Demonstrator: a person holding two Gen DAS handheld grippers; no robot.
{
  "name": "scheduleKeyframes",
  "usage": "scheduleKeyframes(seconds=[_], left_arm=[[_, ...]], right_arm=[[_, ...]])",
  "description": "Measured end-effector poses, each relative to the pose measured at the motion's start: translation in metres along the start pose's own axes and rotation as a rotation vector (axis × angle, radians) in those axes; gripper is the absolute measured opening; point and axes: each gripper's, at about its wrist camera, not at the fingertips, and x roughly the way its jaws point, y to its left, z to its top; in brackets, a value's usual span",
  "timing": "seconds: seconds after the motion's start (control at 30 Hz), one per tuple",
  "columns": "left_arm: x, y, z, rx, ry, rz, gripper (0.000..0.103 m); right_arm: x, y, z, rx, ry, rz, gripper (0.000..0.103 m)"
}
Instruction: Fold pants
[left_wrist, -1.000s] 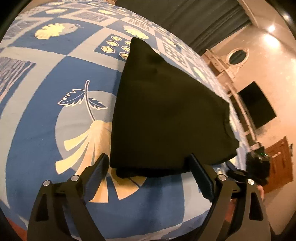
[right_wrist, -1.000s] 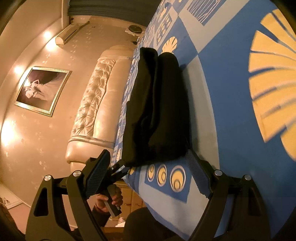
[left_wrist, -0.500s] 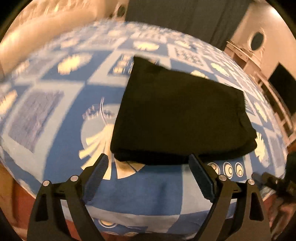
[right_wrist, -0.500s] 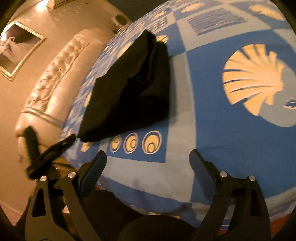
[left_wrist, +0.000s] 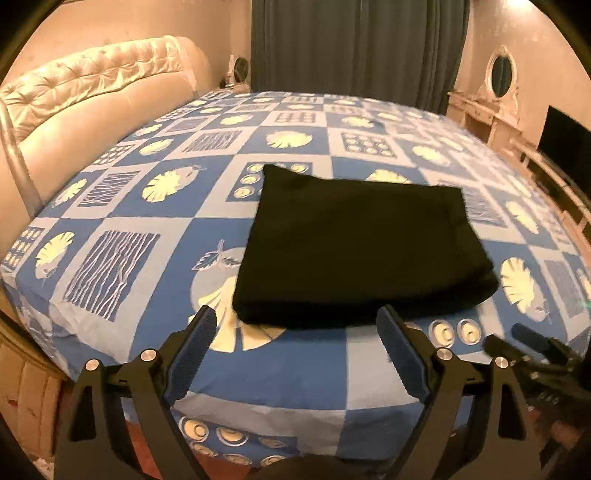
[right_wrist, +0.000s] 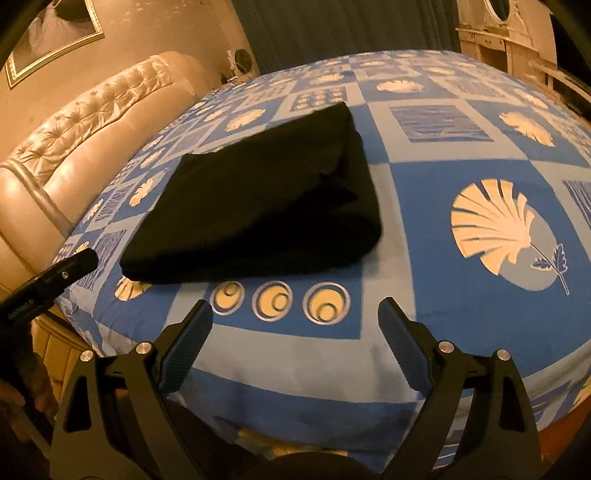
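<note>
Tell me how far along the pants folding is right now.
Done: the black pants lie in a compact, layered rectangle on the blue patterned bedspread. In hand: nothing; the left tongs and right tongs are both open, clear of the fabric. Left: apparently nothing, maybe squaring the slightly uneven right edge.

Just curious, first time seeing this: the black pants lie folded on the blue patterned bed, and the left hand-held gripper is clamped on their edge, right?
Not quite. The left wrist view shows the left hand-held gripper open, gripping nothing. The black pants do lie folded on the bed.
</note>
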Motion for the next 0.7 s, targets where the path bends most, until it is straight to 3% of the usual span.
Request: scheduleKeyframes(seconds=[0.7], left_arm=[[0.001, 0.001, 0.006, -0.028, -0.003, 0.016, 0.087]], right_arm=[[-0.005, 0.038, -0.008, -0.152, -0.086, -0.112, 0.092]])
